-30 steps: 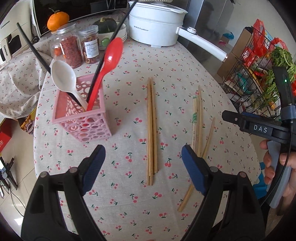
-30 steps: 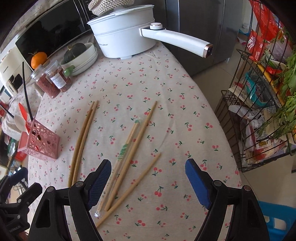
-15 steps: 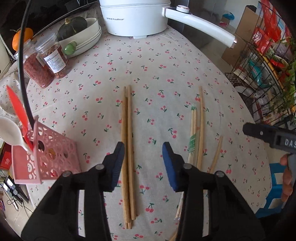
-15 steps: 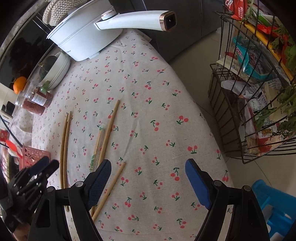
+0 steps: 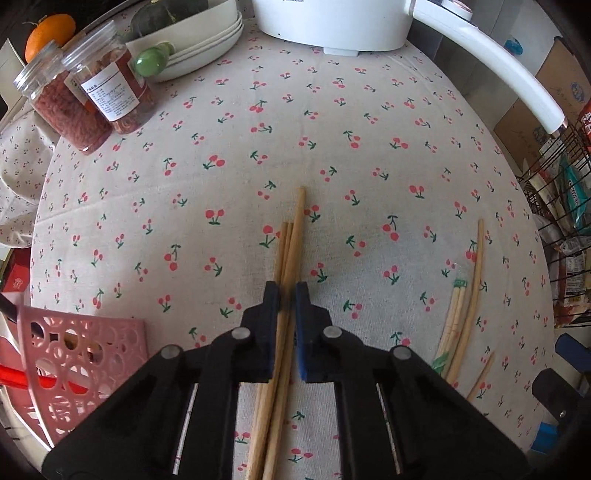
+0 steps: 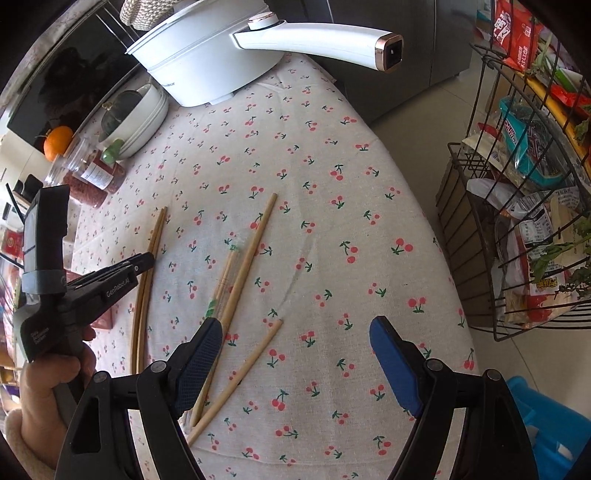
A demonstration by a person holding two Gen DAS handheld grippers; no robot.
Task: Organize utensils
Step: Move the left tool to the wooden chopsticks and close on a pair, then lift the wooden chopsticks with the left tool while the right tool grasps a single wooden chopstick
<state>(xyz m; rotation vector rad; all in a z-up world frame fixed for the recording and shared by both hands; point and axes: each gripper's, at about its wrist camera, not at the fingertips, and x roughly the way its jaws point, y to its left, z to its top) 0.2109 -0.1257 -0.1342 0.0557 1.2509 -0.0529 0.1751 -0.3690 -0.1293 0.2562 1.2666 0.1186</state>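
A bundle of brown wooden chopsticks (image 5: 295,229) lies on the cherry-print tablecloth (image 5: 369,147). My left gripper (image 5: 286,291) points steeply down, its jaws closing on the bundle's middle, pads against the sticks. In the right wrist view the left gripper (image 6: 146,260) sits on those chopsticks (image 6: 144,314). A second, paler group of chopsticks (image 6: 243,273), one in a green-printed wrapper, lies to their right, with a single stick (image 6: 255,365) beside it. My right gripper (image 6: 295,332) hovers open above them, holding nothing. The pink utensil basket (image 5: 74,354) stands at lower left.
A white electric pot (image 5: 332,22) with a long handle, stacked bowls (image 5: 192,40) and two clear jars (image 5: 92,96) line the table's far side. A wire rack (image 6: 517,221) of groceries stands right of the table edge, a blue stool (image 6: 546,424) below it.
My left gripper came forward and down over the brown chopsticks and its jaws went from wide apart to closed on them. The right gripper shifted a little and stayed open.
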